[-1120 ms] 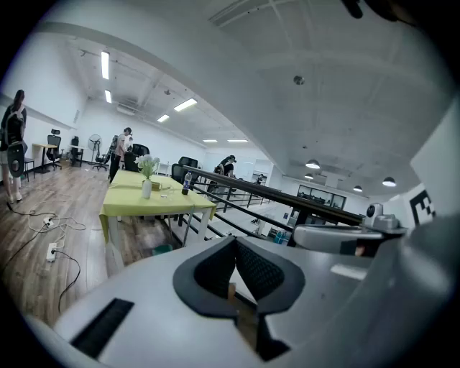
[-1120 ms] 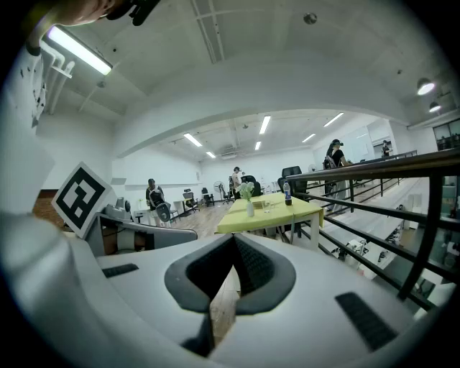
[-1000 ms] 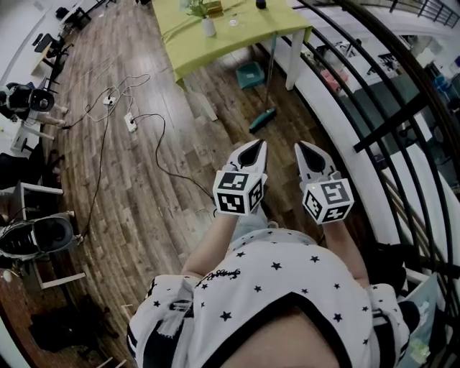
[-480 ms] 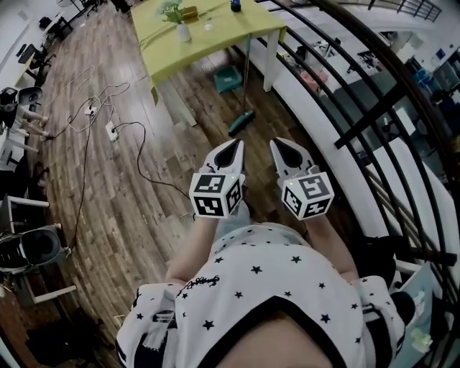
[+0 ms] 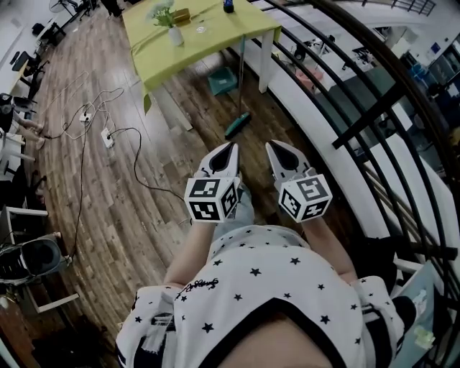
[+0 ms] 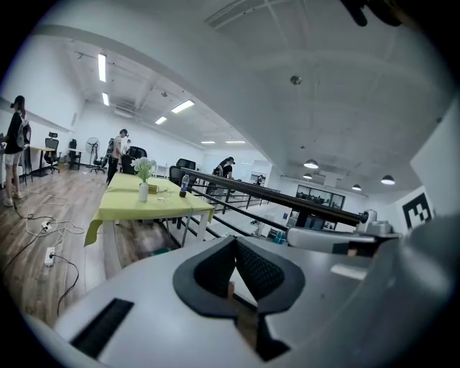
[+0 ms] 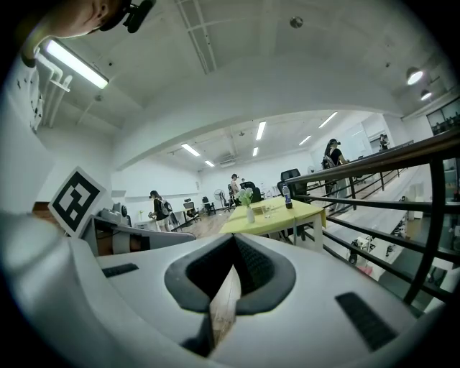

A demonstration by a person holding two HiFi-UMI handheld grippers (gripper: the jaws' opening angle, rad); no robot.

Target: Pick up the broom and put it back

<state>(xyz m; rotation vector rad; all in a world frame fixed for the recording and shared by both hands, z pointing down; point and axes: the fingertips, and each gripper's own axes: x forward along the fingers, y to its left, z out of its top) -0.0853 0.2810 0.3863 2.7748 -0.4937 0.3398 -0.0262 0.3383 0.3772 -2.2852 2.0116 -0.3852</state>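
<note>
Nearest to us is one star-printed shirt [image 5: 266,287], and just beyond it we hold two grippers side by side above the wooden floor [image 5: 122,208]. The left gripper [image 5: 231,146] has its jaws drawn together with nothing between them. The right gripper [image 5: 271,144] is likewise closed and empty. Each carries one marker cube.

Ahead of both, and apart from them, we see one broom [image 5: 236,126]. Its teal head rests on the floor, and a thin, pale handle rises from it toward the near edge of the tabletop [image 5: 205,39]. We cannot tell whether the handle touches that edge. No gripper is in contact with it.

To the left, two power strips [image 5: 108,137] lie on the floor among loose cables. Under the tabletop sits one teal box [image 5: 223,80]. The single tabletop is covered in a yellow-green cloth and carries one white vase [image 5: 175,36] of flowers and one dark bottle [image 5: 228,6]. One black railing [image 5: 374,115] runs along our right.
</note>
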